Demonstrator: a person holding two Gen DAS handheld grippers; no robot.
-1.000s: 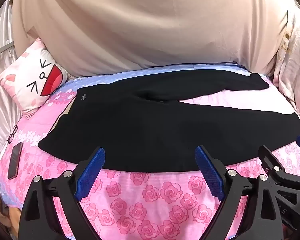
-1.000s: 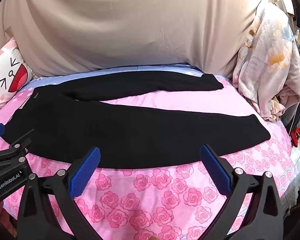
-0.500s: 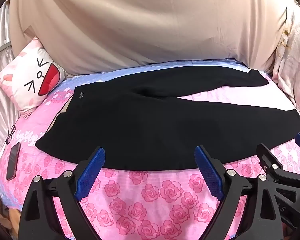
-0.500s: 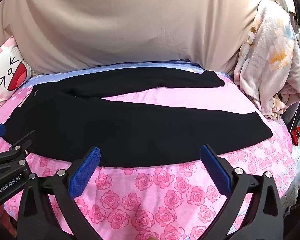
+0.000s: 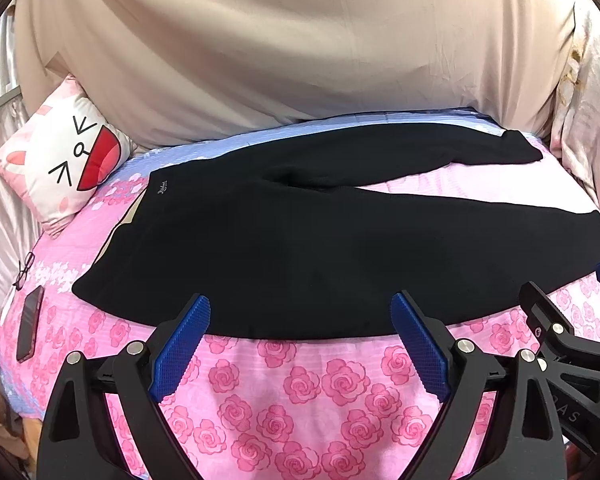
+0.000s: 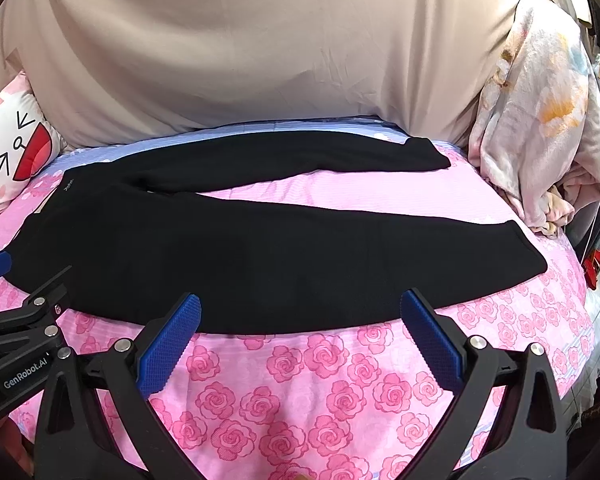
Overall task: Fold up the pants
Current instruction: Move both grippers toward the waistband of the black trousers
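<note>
Now — pants (image 5: 300, 248): 1 flat | grippers: 2, jaws apart

bright, even light | soft shadows | sharp | fisheye-bent, dark corners

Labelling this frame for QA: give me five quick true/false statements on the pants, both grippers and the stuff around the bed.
1. The black pants lie spread flat, both legs apart. True.
2. The left gripper is shut on the waistband. False: it is open and holds nothing.
3. The right gripper is open, short of the pants' near edge. True.
4. A phone lies on the pants. False: it lies on the pink rose sheet, left of them, near the glasses.
5. The cartoon-face pillow sits at the leg-hem end. False: it is by the waistband end.
</note>
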